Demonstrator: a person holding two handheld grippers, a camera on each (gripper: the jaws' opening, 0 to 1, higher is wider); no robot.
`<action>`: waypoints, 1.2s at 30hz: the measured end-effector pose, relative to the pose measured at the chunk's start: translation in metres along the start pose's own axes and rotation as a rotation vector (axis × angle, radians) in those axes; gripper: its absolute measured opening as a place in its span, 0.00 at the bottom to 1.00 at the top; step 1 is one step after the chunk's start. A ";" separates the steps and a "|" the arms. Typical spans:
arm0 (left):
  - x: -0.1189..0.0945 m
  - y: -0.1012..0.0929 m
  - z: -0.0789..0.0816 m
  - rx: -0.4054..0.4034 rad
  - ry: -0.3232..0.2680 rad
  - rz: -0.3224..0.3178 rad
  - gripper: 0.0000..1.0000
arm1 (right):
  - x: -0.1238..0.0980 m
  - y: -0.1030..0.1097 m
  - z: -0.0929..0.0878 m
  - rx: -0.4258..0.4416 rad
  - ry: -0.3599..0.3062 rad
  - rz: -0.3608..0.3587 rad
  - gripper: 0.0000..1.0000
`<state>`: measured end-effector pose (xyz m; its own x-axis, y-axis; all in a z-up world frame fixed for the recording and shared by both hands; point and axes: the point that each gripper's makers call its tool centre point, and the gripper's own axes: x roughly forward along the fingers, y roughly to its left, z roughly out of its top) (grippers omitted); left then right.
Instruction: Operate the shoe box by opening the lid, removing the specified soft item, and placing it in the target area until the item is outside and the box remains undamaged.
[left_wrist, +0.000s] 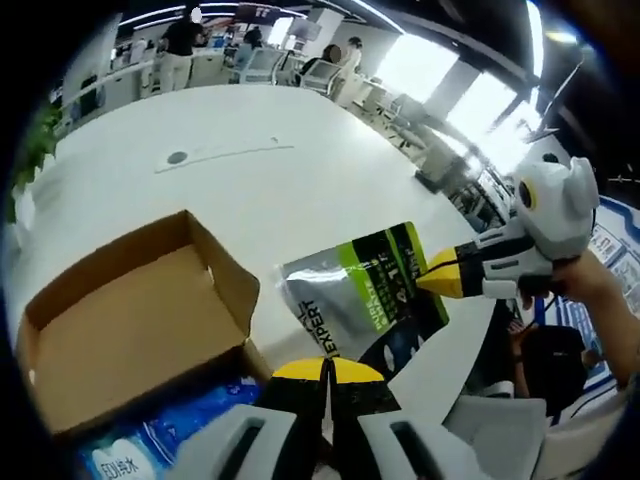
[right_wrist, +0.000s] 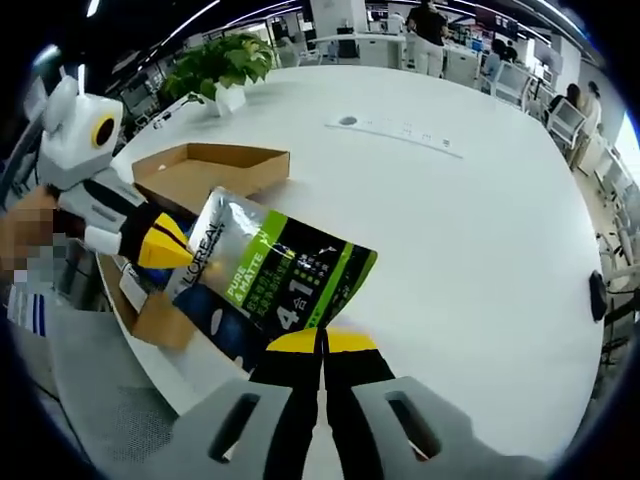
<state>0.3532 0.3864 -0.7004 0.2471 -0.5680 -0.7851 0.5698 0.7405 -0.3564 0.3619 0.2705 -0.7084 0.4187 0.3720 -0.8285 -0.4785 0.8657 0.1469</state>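
In the left gripper view we look along our left gripper (left_wrist: 327, 372), its yellow-tipped jaws pressed together on the near edge of the pouch (left_wrist: 360, 300), a silver, green and black soft packet that hangs above the white table (left_wrist: 250, 190). At about three o'clock the right gripper (left_wrist: 440, 275) comes in, its yellow tip pinching the pouch's far edge, a hand (left_wrist: 590, 290) behind it. At about eight o'clock lies the open shoe box (left_wrist: 130, 320), its lid flap folded back, with a blue-and-white packet (left_wrist: 150, 445) showing inside at the bottom; this packet is something the other view does not give us.

In the right gripper view our right gripper (right_wrist: 322, 345) has its jaws closed on the lower edge of the pouch (right_wrist: 270, 280), whose lettering reads clearly here. The left gripper (right_wrist: 165, 248) grips it from nine o'clock. The shoe box (right_wrist: 210, 170) sits behind at ten o'clock, a potted plant (right_wrist: 225, 60) beyond it at eleven.
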 end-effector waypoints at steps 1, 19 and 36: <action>0.002 0.000 -0.001 0.023 0.016 0.008 0.00 | 0.003 -0.001 0.000 0.001 0.003 -0.001 0.00; 0.035 0.004 -0.008 0.210 0.167 0.078 0.00 | 0.027 -0.019 -0.013 0.056 0.021 -0.003 0.00; 0.059 0.011 -0.017 0.476 0.278 0.144 0.01 | 0.050 -0.027 -0.028 0.089 0.017 0.004 0.00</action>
<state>0.3608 0.3673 -0.7587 0.1700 -0.3098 -0.9355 0.8516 0.5238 -0.0187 0.3742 0.2570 -0.7687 0.4033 0.3701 -0.8369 -0.4094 0.8909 0.1967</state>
